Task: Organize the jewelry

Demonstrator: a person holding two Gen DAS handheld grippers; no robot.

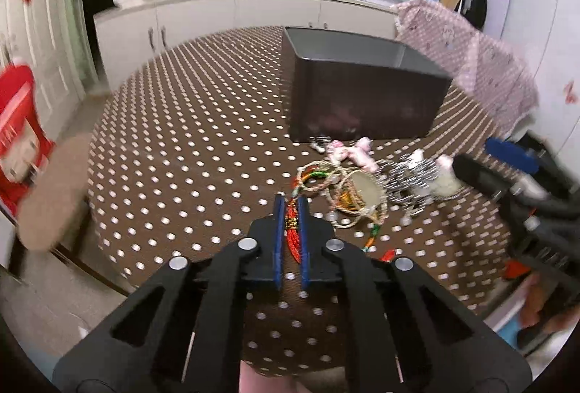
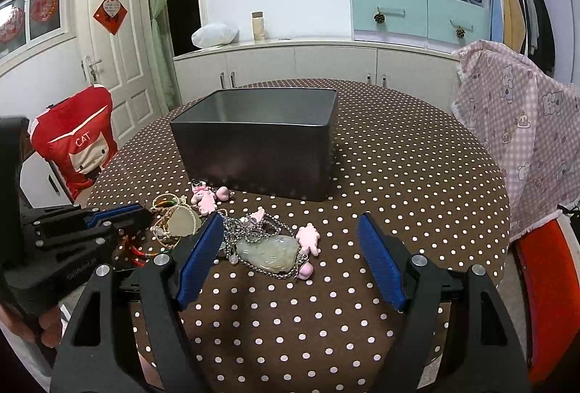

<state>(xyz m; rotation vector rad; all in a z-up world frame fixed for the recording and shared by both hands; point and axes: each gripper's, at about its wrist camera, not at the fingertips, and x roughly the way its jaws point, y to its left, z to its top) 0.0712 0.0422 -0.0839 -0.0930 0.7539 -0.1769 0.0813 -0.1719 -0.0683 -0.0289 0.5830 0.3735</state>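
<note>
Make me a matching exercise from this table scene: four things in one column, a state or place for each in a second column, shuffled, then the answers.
Things
1. left tongs
2. right tongs
3. dark box
4. pale green pendant

States or places
A. lying on a silver chain, with pink charms around it
B. open, pads wide apart above the table
C. standing open-topped behind the jewelry pile
D. shut on a red beaded cord

Pairs: 1-D, 2-B, 3-C, 4-A
</note>
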